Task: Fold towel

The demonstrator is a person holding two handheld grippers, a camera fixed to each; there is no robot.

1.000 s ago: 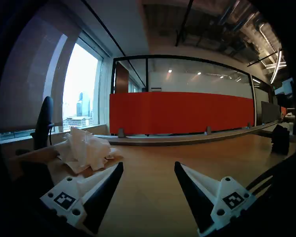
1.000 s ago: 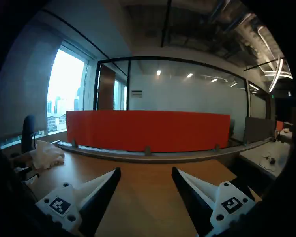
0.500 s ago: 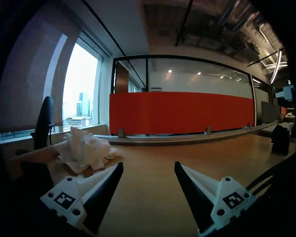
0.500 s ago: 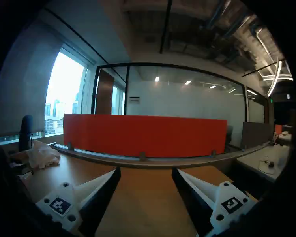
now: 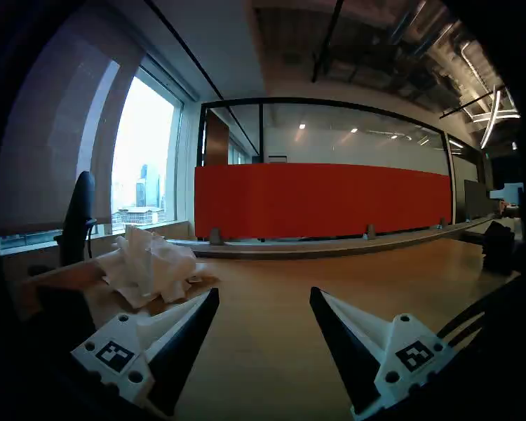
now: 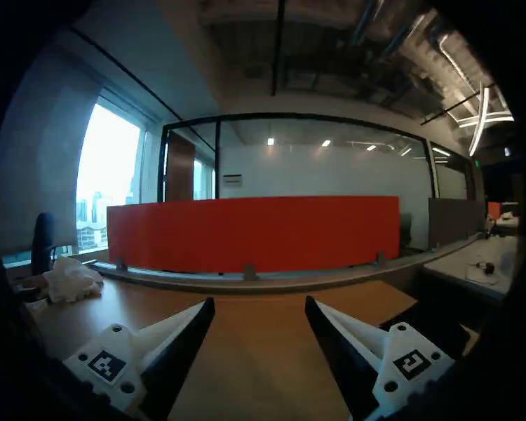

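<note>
Two grippers: the left gripper [image 5: 263, 290] and the right gripper [image 6: 259, 300] both hang low over the table, fingers spread wide with nothing between them.
Fingers: white plastic wedges [image 5: 375, 337] tapering to points, with black inner faces; each carries a square black-and-white marker.
Towel: a white towel [image 5: 149, 266], crumpled into a loose, creased heap (no folded edge can be made out). It lies near the table's far left corner, close to the window-side edge. In the left gripper view it sits just past the left finger, apart from it; in the right gripper view it is small and well apart, far off to the left.
Table: a smooth, warm brown wood top [image 5: 375, 270] with a faint sheen, its far edge curving along a grey rail.
Partition: a flat, matte red panel [image 6: 256, 231] stands along that far edge on small grey feet.
Room: an office. A tall bright window [image 5: 140, 175] on the left shows city buildings, and a dark chair back [image 5: 78, 214] stands before it. Behind the partition is a black-framed glass wall [image 6: 319, 165]. The ceiling is exposed, with thin light strips [image 6: 477, 116].
Right edge: a black object [image 5: 498, 245] of unclear kind sits near the table's right edge.
</note>
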